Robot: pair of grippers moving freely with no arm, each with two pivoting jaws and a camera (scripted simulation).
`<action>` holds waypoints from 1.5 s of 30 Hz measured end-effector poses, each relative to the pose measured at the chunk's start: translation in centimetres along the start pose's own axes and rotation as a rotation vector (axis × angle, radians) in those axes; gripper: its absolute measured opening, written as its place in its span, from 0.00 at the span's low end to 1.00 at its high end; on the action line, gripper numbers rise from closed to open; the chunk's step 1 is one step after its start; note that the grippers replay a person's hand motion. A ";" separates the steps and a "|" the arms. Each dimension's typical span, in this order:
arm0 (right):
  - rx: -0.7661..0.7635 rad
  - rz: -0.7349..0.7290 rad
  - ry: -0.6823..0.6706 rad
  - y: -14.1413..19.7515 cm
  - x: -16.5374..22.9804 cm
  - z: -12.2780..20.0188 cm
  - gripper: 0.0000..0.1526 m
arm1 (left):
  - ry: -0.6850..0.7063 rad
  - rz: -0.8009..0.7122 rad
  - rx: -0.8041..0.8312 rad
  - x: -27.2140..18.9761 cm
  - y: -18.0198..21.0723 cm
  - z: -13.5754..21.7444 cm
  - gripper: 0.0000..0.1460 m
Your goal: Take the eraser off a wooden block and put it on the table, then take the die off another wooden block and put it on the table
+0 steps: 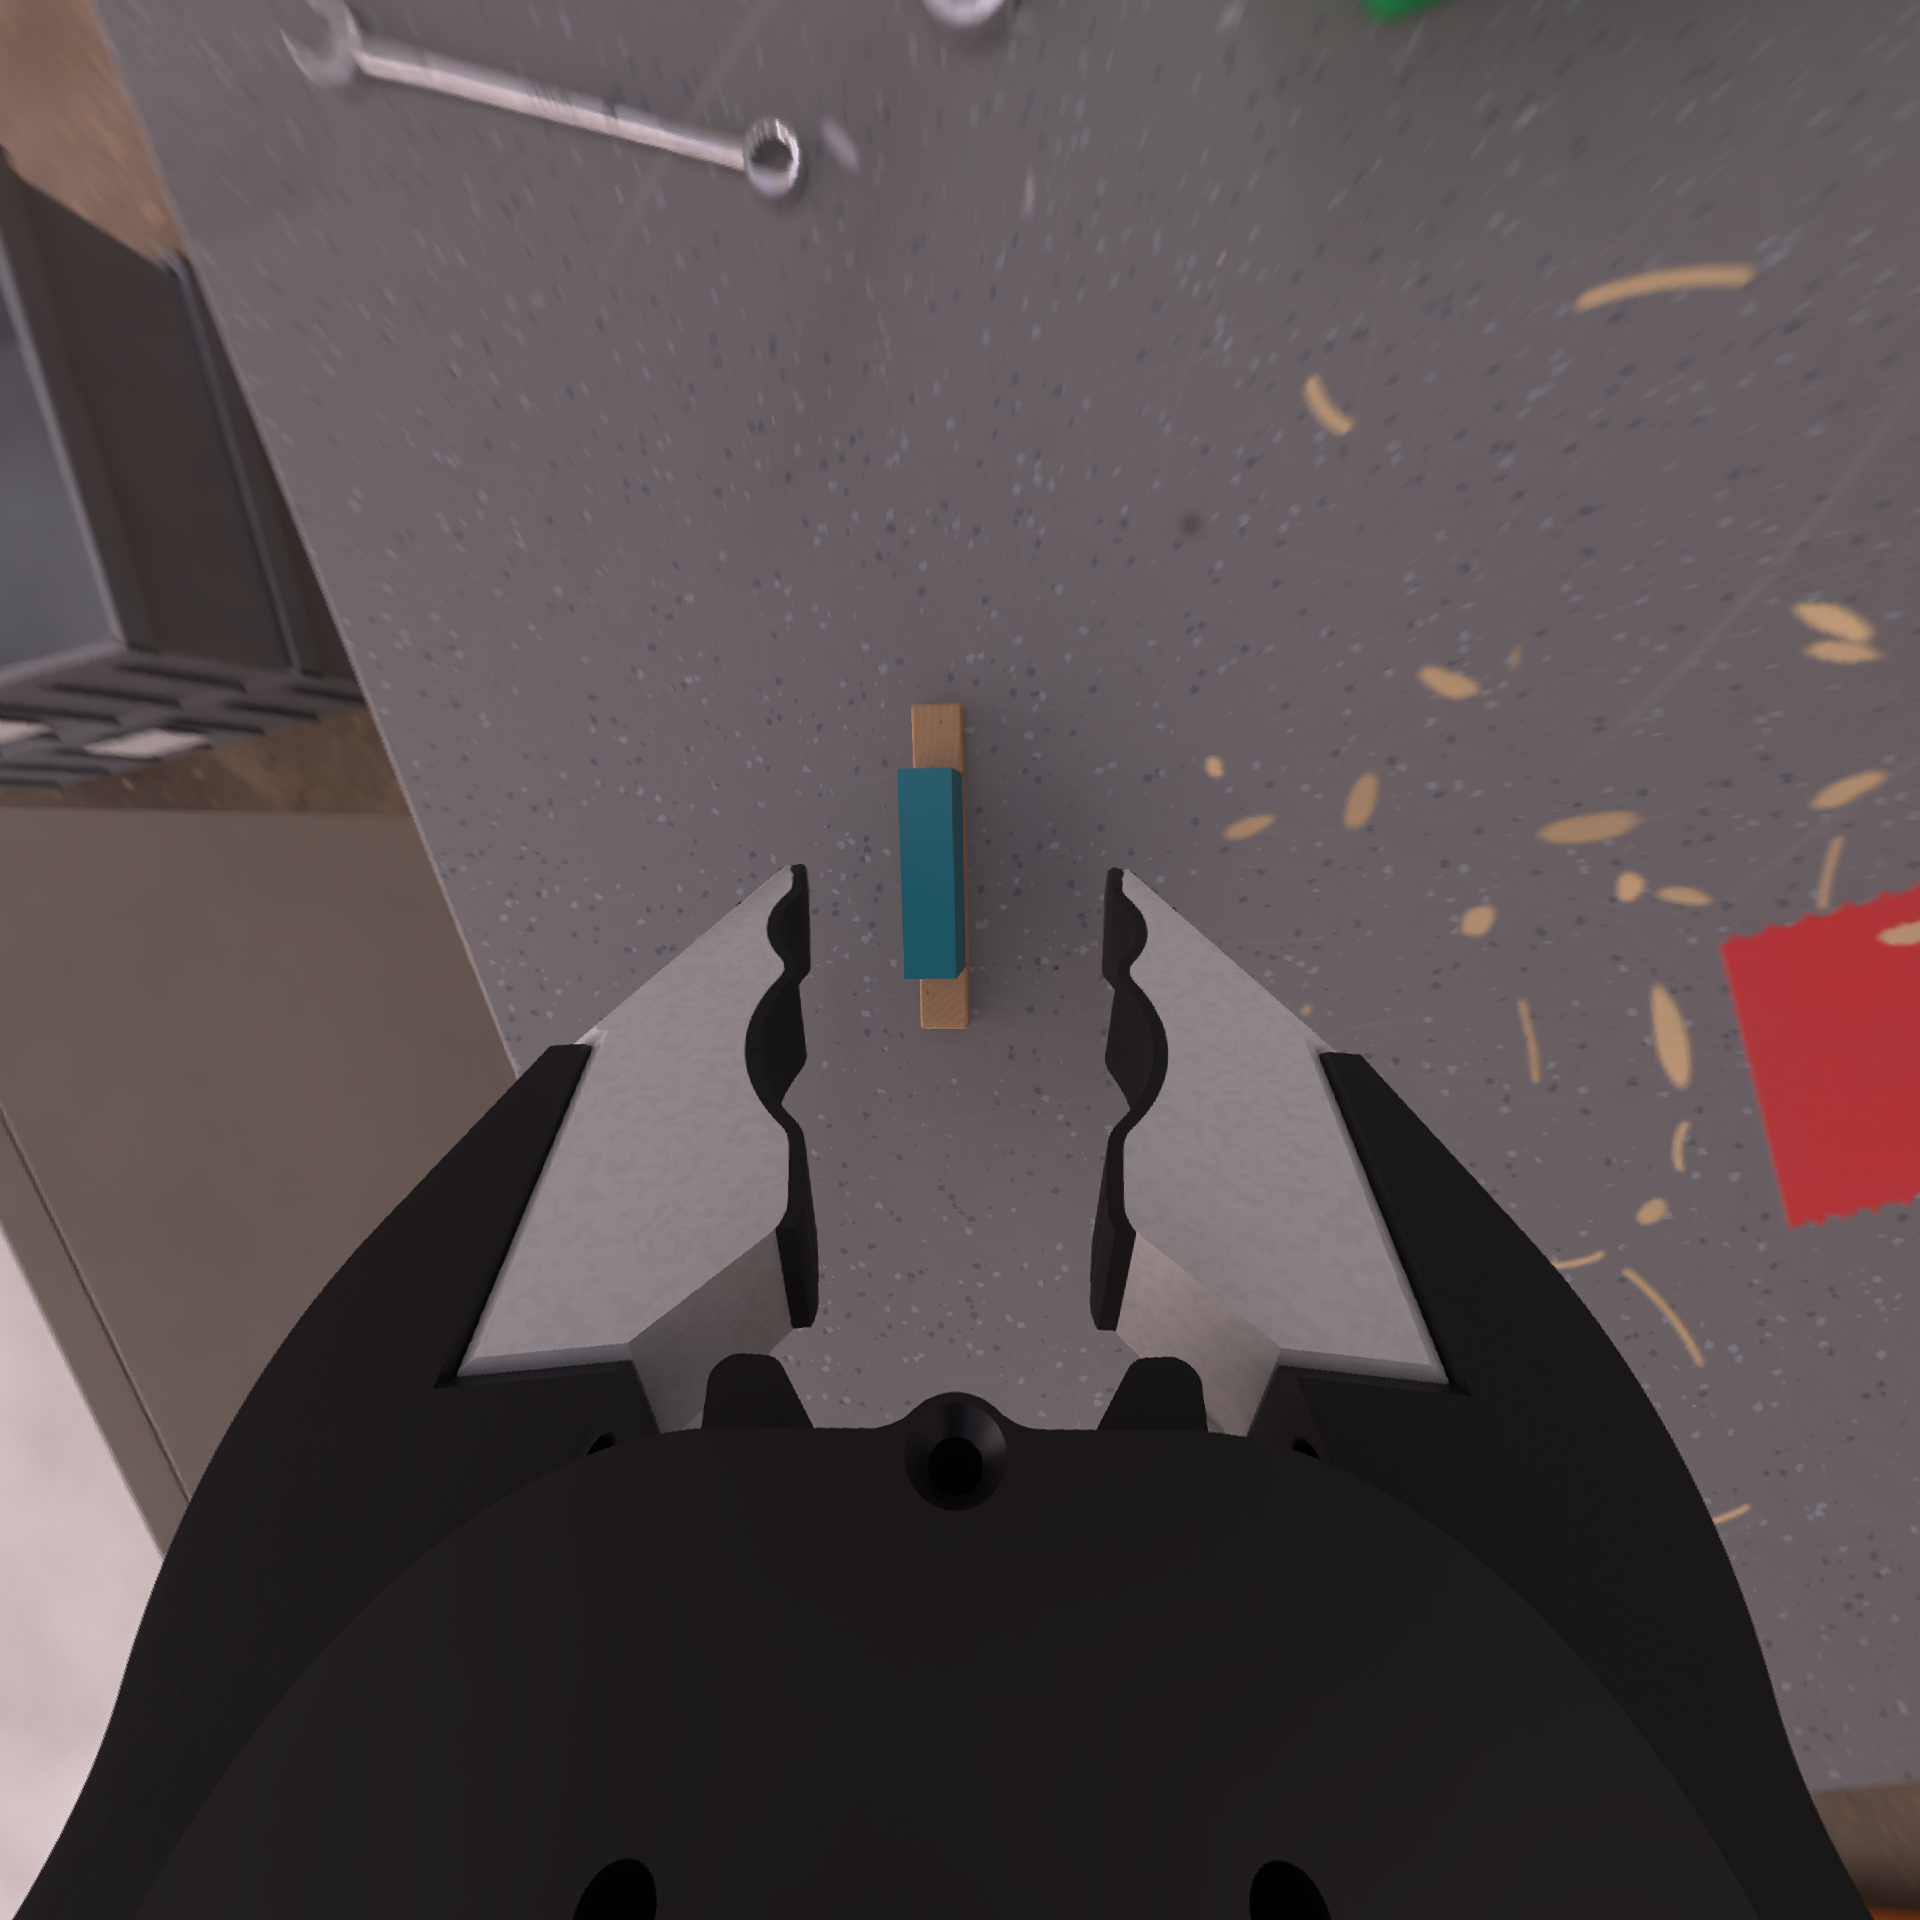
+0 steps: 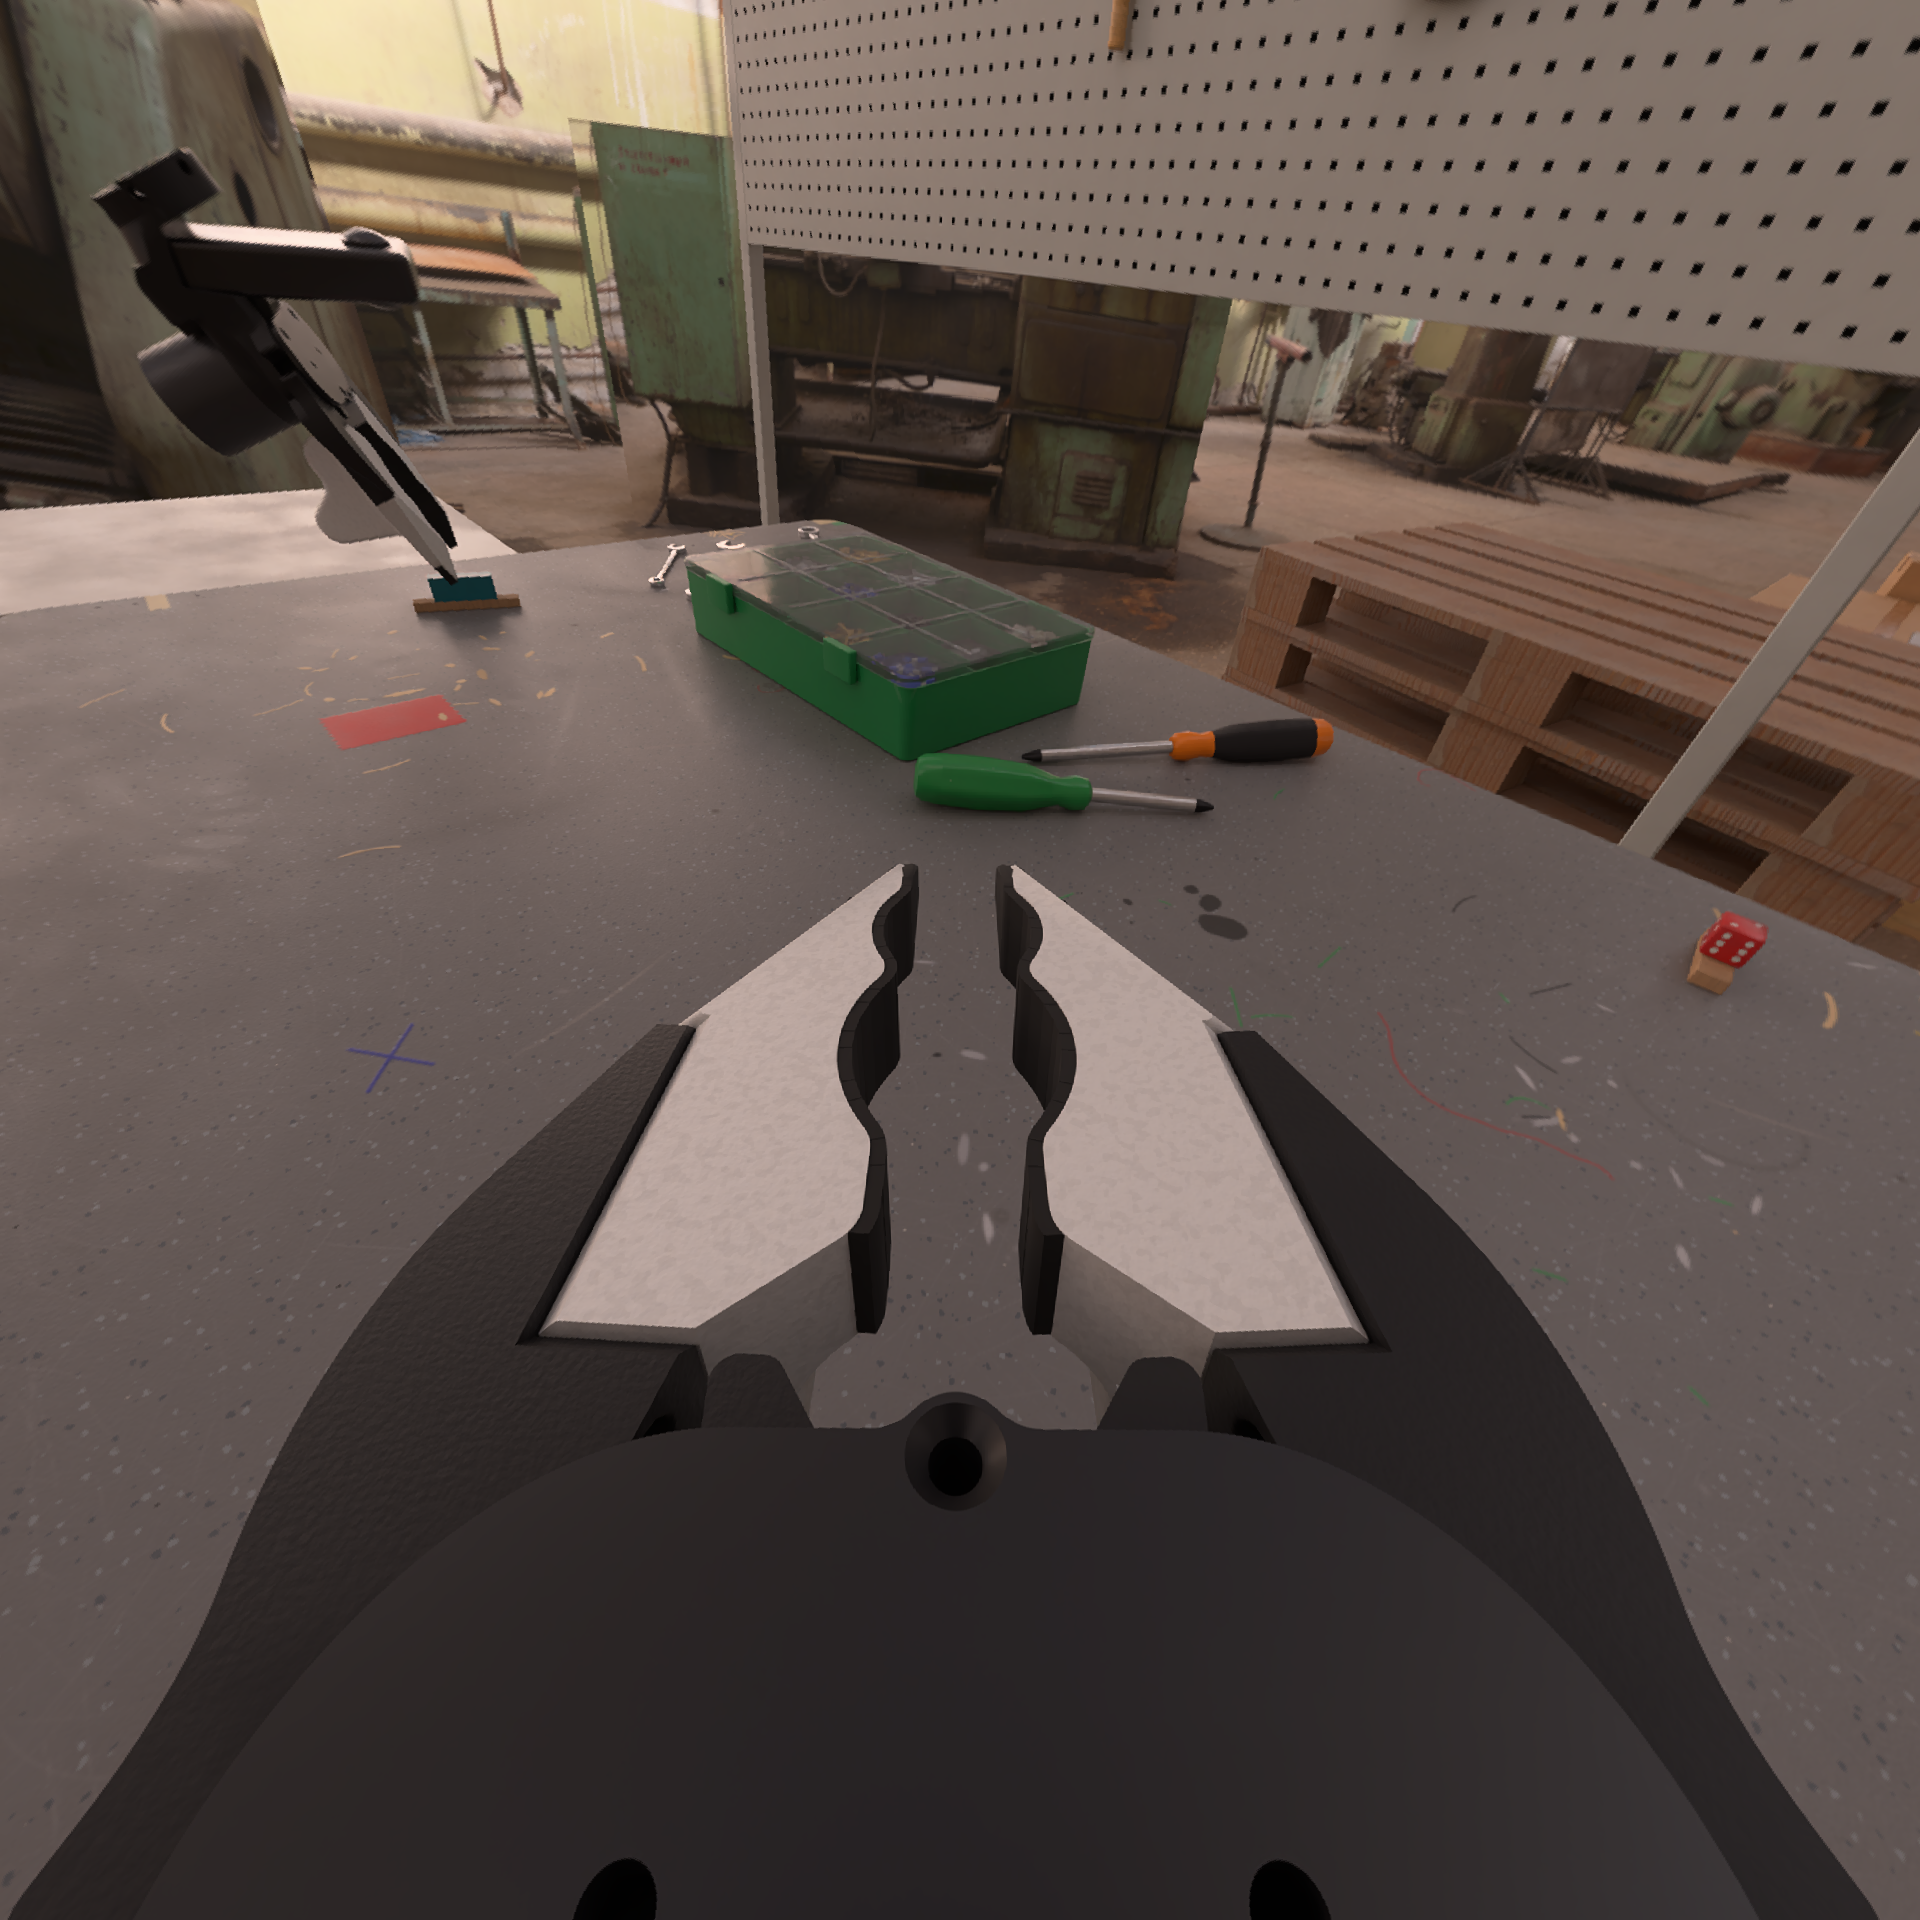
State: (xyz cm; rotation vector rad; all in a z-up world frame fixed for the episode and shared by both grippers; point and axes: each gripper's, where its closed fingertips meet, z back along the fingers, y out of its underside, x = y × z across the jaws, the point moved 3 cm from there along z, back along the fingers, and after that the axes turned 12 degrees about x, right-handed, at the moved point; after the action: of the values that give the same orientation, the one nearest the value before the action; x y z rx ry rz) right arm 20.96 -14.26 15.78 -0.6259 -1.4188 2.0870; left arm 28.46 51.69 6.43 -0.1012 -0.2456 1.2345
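On a thin wooden block (image 1: 943,868) lies the teal, bar-shaped eraser (image 1: 932,873).

Table: grey speckled top (image 2: 623,935), strewn with pale wood shavings (image 1: 1662,1023).
Organizer box: green, with a clear compartmented lid (image 2: 894,639), lying flat toward the far edge.
Screwdrivers: a green-handled one (image 2: 1003,784) and an orange-and-black-handled one (image 2: 1252,740), side by side just in front of the box, tips pointing opposite ways.
Wrench: a silver combination wrench (image 1: 561,104) flat on the table; smaller ones (image 2: 665,566) lie beside the box's far end.
Red patch: a flat red rectangle (image 2: 393,720) on the tabletop.
Pegboard: white and perforated (image 2: 1299,156), upright behind the table.
Pallet: wooden (image 2: 1558,644), on the floor beyond the table's right edge.
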 end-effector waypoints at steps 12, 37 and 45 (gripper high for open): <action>0.025 -0.034 -0.005 1.6 -0.1 0.4 0.10 | 0.074 0.010 0.161 0.6 1.0 -1.7 0.08; 0.026 0.064 0.015 2.7 0.6 -2.4 0.12 | 0.469 -1.352 -0.095 -47.6 -1.7 4.5 0.08; 0.002 -0.064 0.052 3.9 -2.0 -2.0 0.23 | 0.466 -1.338 -0.082 -47.6 -1.6 3.2 0.12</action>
State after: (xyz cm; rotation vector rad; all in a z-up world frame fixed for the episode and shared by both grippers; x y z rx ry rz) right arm 23.05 -15.37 11.65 -0.6214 -1.3898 2.0078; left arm 14.53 6.13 3.65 -0.2387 0.0698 -0.1454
